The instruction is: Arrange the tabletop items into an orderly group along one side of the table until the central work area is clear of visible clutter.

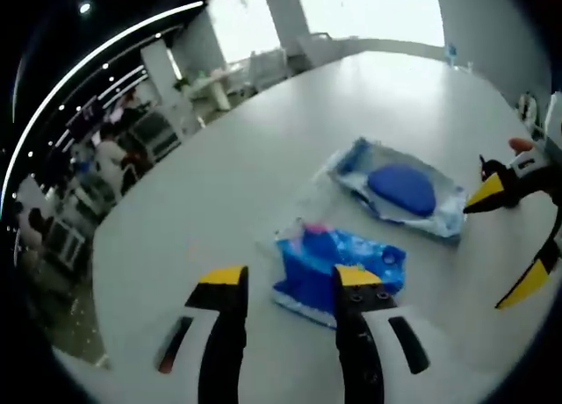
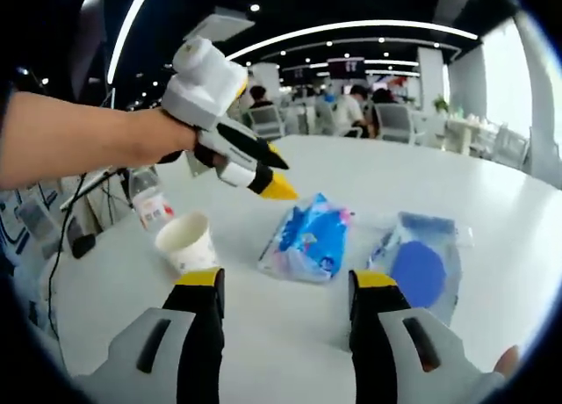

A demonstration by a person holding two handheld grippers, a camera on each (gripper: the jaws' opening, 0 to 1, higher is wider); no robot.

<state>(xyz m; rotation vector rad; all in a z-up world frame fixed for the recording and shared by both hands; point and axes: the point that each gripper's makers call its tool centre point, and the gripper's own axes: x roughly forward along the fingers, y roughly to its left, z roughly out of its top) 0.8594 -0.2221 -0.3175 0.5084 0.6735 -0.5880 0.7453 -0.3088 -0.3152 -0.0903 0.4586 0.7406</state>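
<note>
Packets on white surface (image 2: 492, 202), two of them, both mid-surface, well off any edge.

Left gripper view: left tongs (image 1: 285, 288) released, jaws parted, nothing between them, hovering over the surface (image 1: 219, 184). Blue packet (image 1: 338, 268) lies just past the right jaw tip, partly hidden by it. Clear pack (image 1: 399, 189) with a dark blue oval inside lies beyond it, near but apart, closer to the far edge. Right tongs (image 1: 505, 246) come in from the right, yellow tips spread, released, upper tip just beside the clear pack's right end, touching or not I cannot tell. Far left beyond the surface edge: chairs and blurred people.

Right gripper view: bottle (image 2: 149, 202) with red-white label stands at the left edge of the surface. Paper cup (image 2: 187, 241) upright just right of it, near the left edge. Left tongs (image 2: 272, 177) held by a hand (image 2: 154, 136), tips hang above the surface between cup and blue packet (image 2: 307, 239); whether its jaws are parted I cannot tell from this angle. Blue packet sits mid-surface, clear pack (image 2: 420, 262) right of it, close, not touching. Right tongs (image 2: 285, 281) released, jaws wide, empty, framing the blue packet from the near side. Cables hang off the left edge.
</note>
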